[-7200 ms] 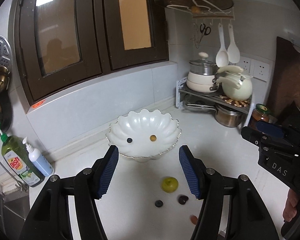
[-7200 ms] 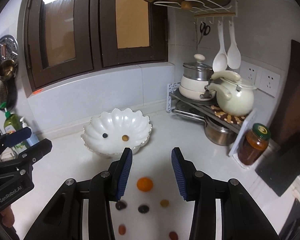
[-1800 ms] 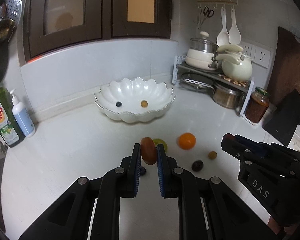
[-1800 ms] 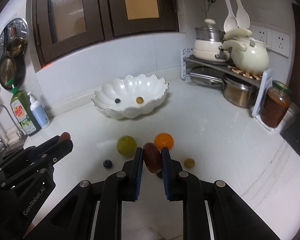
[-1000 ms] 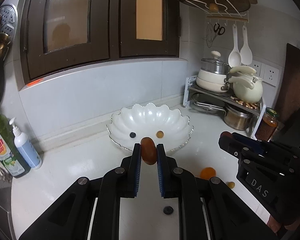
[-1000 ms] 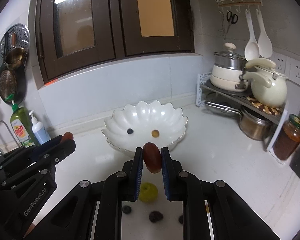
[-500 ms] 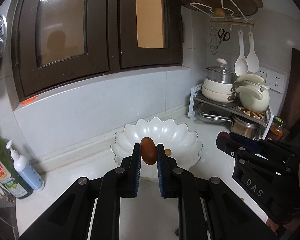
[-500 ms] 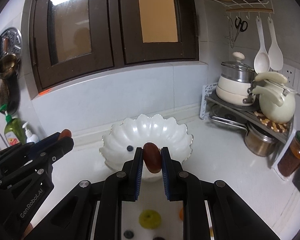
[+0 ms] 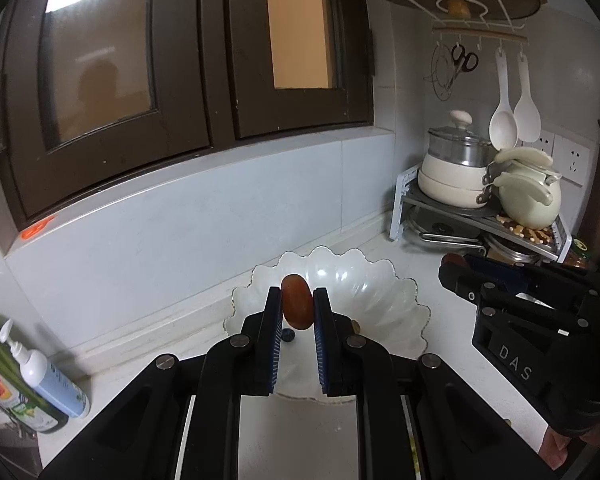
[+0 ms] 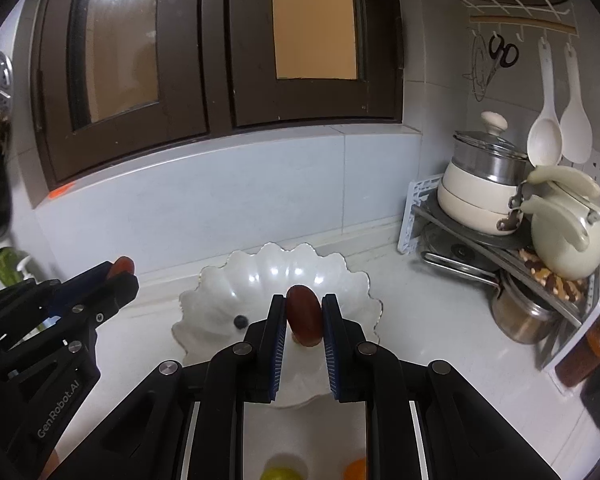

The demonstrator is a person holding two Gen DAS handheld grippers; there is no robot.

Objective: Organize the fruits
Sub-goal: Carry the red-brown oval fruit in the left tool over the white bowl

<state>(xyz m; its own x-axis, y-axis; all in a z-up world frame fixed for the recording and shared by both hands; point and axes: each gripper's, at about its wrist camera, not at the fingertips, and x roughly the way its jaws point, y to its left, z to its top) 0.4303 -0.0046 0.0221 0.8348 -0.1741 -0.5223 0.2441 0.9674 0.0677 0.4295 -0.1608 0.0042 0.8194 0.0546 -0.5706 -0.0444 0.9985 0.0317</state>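
Note:
My left gripper (image 9: 297,309) is shut on an orange-brown oval fruit (image 9: 296,306), held over the near part of the white scalloped bowl (image 9: 384,304). My right gripper (image 10: 303,316) is shut on a dark red oval fruit (image 10: 304,314), also above the bowl (image 10: 220,300). A small dark berry (image 10: 241,321) lies inside the bowl, seen in the left wrist view as a berry (image 9: 288,335) below the left pad. A green fruit (image 10: 282,473) and an orange fruit (image 10: 356,470) rest on the counter behind the right gripper. Each gripper appears in the other's view, the right gripper (image 9: 456,276) and the left gripper (image 10: 120,270).
A metal rack (image 10: 460,236) with pots, a cream kettle (image 10: 568,232) and a jar (image 10: 596,344) fills the right corner. Soap bottles (image 9: 40,376) stand at the left by the sink. Dark cabinet doors (image 9: 180,60) hang above the tiled backsplash. Ladles and scissors hang on the right wall.
Both grippers have carried their fruits forward and slightly up toward the bowl, which now sits right under the fingertips. The loose fruits on the counter have slipped out of the left view.

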